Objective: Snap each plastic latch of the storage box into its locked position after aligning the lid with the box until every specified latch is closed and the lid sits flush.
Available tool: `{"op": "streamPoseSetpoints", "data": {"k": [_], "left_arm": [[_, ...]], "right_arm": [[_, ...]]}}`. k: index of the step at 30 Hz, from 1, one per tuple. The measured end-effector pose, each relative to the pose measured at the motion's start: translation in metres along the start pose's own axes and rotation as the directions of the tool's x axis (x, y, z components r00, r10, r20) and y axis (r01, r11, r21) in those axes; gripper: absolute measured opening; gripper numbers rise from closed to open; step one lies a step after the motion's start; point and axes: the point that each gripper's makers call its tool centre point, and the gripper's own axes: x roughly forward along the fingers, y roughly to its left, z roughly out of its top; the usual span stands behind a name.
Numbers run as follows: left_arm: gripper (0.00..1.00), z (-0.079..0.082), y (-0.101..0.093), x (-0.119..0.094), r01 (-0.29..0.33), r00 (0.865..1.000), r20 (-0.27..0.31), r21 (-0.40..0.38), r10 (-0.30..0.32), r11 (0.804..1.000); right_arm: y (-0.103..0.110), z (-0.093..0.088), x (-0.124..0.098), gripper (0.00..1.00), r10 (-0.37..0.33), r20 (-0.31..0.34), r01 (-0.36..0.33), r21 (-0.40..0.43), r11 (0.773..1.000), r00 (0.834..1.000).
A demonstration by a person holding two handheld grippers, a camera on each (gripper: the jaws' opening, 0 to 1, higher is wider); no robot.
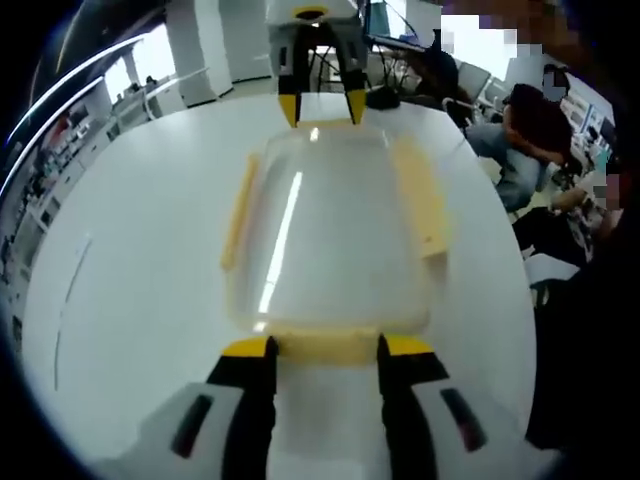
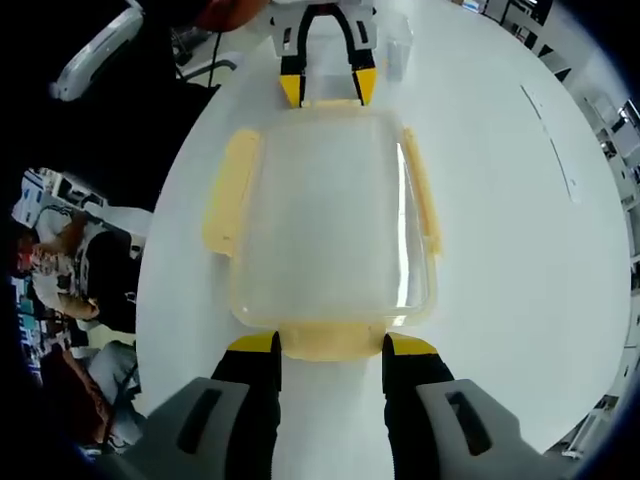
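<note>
The translucent rectangular plastic storage box with a clear lid (image 1: 330,235) sits near the middle of the round white surface (image 1: 130,260), lid on and apparently squared to the rim. The two tools face each other across its short ends, presumably so that pressing one end does not push the box away. The left hand-held gripper (image 1: 325,345) has its yellow-tipped jaws spread on either side of the near pale-yellow end latch (image 1: 325,347), tips just beside it, nothing pinched. The right hand-held gripper (image 2: 330,345) stands likewise, jaws spread around its own near end latch (image 2: 330,342). In the left gripper view the long side latch on the right (image 1: 425,205) flares outward, so I judge it unlocked; the left side latch (image 1: 238,215) lies closer to the wall, state uncertain. Whether the end latches are snapped I cannot tell.
</note>
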Motion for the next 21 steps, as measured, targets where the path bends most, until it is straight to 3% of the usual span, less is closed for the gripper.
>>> {"op": "streamPoseSetpoints", "data": {"k": [10, 21], "left_arm": [[0.39, 0.004, -0.008, -0.021, 0.035, 0.999, -0.004, 0.011, -0.035, 0.999], [0.39, 0.003, -0.002, -0.076, 0.016, 1.000, -0.017, 0.044, -0.015, 0.999]], "right_arm": [[0.017, 0.013, -0.013, 0.39, 0.021, 0.010, -0.021, 0.038, 0.999, 1.000], [0.015, 0.051, -0.046, 0.39, -0.022, 0.047, 0.020, 0.035, 0.999, 0.999]]}}
